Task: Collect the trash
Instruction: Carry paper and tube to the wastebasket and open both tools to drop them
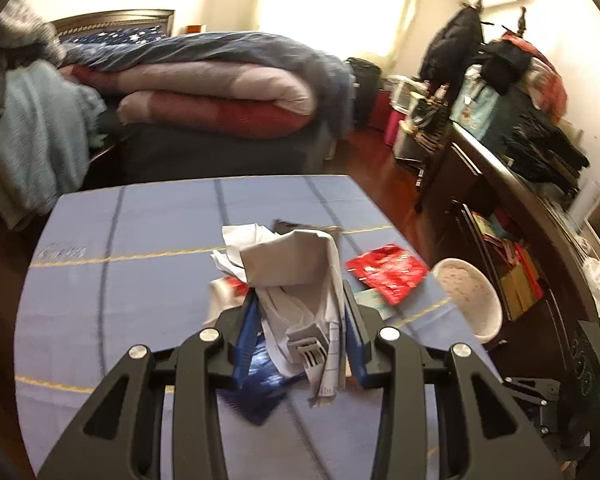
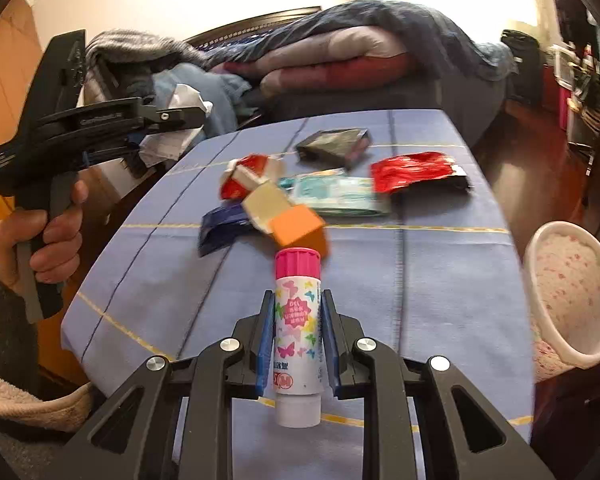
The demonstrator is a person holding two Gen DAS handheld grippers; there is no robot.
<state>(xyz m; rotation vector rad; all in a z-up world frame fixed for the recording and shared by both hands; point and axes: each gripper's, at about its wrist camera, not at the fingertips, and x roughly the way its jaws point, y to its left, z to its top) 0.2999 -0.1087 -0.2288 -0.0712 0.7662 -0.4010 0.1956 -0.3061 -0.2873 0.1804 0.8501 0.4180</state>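
Observation:
My left gripper (image 1: 300,300) is shut on a wad of crumpled white paper (image 1: 296,268) and holds it above the blue tablecloth (image 1: 140,280); it also shows at the left of the right wrist view (image 2: 196,116), raised beside the table with the paper (image 2: 180,120). My right gripper (image 2: 298,300) is shut on a glue stick (image 2: 298,320) with a pink cap, above the table. On the cloth lie a red foil wrapper (image 2: 412,170), a teal packet (image 2: 336,194), a dark box (image 2: 334,146), a dark blue wrapper (image 2: 220,228), an orange block (image 2: 298,224) and a red-and-white wrapper (image 2: 248,174).
A white speckled bin (image 2: 572,292) stands at the table's right edge; it also shows in the left wrist view (image 1: 468,296). A bed with folded quilts (image 1: 220,92) lies behind the table. A dark cluttered dresser (image 1: 520,208) runs along the right.

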